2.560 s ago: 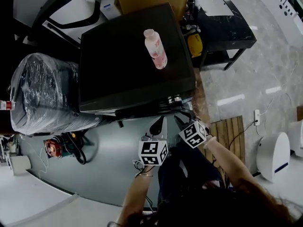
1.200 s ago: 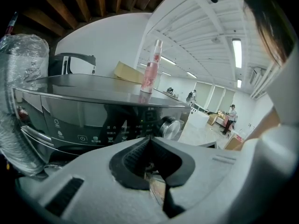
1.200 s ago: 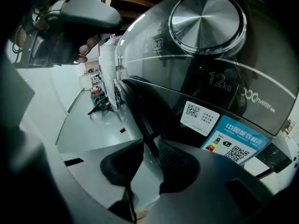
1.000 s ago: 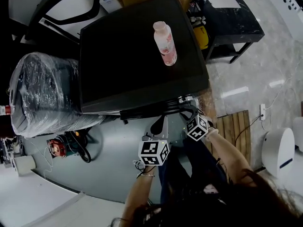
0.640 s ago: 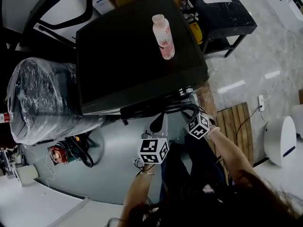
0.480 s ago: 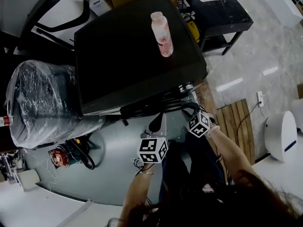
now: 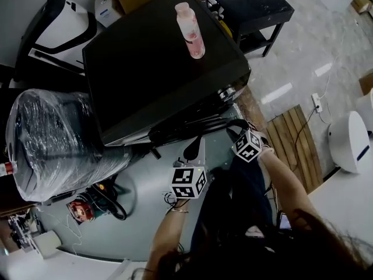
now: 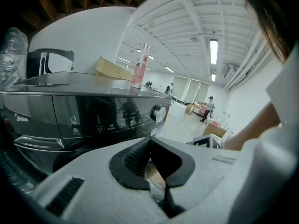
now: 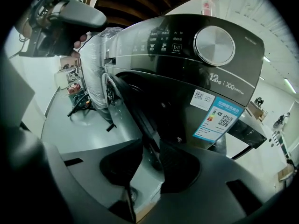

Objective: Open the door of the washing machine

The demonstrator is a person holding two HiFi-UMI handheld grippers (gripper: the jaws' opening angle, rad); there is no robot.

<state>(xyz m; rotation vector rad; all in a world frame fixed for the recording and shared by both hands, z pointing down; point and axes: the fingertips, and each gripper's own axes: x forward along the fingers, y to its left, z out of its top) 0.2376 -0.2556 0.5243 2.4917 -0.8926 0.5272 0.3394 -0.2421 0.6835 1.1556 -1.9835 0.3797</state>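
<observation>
At the washing machine's [image 7: 157, 69] front, your right gripper [image 9: 150, 146] is nearer. Its jaws, just widened, stand released around the edge of the seemingly ajar door [image 9: 131, 102] straight ahead. Your left gripper [image 8: 150, 141] hangs clenched, empty.

glossy pale floor [image 7: 306, 69], black table [image 7: 256, 7], perhaps wooden pallet [image 7: 294, 150]
</observation>
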